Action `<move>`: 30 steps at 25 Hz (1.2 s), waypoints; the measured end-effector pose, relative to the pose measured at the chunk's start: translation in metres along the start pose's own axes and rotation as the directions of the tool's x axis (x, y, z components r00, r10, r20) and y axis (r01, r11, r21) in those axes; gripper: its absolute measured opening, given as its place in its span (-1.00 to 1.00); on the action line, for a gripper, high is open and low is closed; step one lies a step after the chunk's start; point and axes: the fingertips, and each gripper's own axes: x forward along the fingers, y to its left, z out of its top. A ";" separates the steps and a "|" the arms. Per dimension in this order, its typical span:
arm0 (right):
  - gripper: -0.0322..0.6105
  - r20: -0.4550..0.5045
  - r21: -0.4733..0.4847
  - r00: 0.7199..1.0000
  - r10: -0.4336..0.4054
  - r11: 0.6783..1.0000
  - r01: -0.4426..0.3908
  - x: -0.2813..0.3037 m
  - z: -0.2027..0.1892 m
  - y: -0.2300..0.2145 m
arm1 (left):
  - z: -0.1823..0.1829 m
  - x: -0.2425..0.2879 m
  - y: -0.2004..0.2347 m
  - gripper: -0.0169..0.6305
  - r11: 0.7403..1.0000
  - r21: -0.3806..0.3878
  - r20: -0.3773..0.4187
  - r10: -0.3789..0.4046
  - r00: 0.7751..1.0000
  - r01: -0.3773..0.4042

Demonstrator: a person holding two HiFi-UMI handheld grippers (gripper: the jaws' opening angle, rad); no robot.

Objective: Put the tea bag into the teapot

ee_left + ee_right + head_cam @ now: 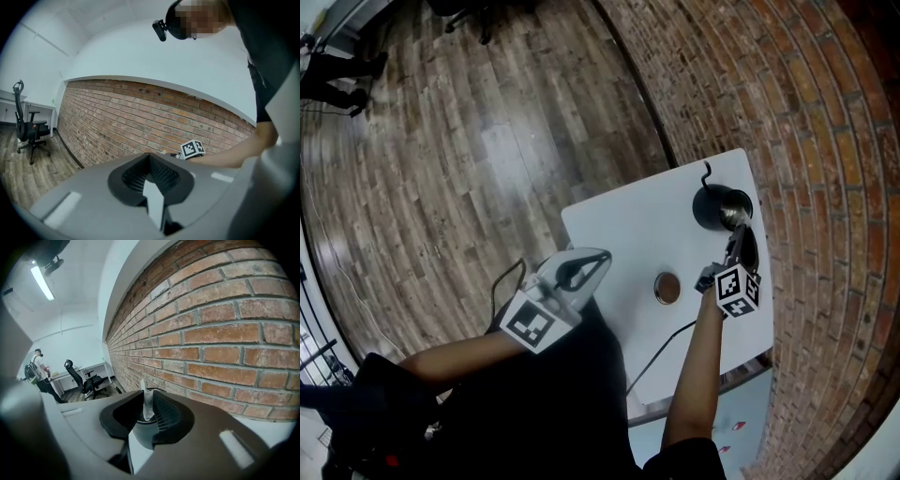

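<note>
Right gripper view first: found the right gripper [147, 399] with its jaws slightly spread, the tea bag [146, 405] standing upright between them, apparently pinched by neither pad. Made out a dark round rim directly below the bag, probably the mouth of the teapot [717, 208]. Checked against the head view: angled down over the pot, jaw tips just above its open top, placed so as to let a freed bag fall straight inside. Judged the drop as under way, with the bag not yet clearly inside. Held the left gripper [602, 254] well apart from those jaws, off the near edge of the counter [619, 225], its own jaws pressed together on nothing, presumably just to stay clear. Noted a small round brown thing [667, 288] on the counter left of the right jaws, possibly the lid, set aside to leave the pot open.
</note>
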 end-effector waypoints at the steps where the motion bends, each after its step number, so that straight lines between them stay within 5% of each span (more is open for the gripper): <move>1: -0.68 -0.001 0.002 1.000 0.002 1.000 -0.002 0.001 0.000 0.000 | 0.000 0.000 0.001 -0.95 1.000 0.000 0.000 0.001 1.000 -0.001; 17: -0.60 0.027 0.008 0.999 -0.019 1.000 0.019 -0.019 0.007 0.004 | 0.011 -0.003 0.013 -0.95 1.000 0.000 0.035 0.012 0.999 -0.012; 30: -0.89 0.117 0.011 0.991 -0.068 0.998 0.067 -0.062 0.034 0.008 | 0.014 0.001 -0.010 -0.95 0.996 0.017 0.034 -0.091 0.995 0.090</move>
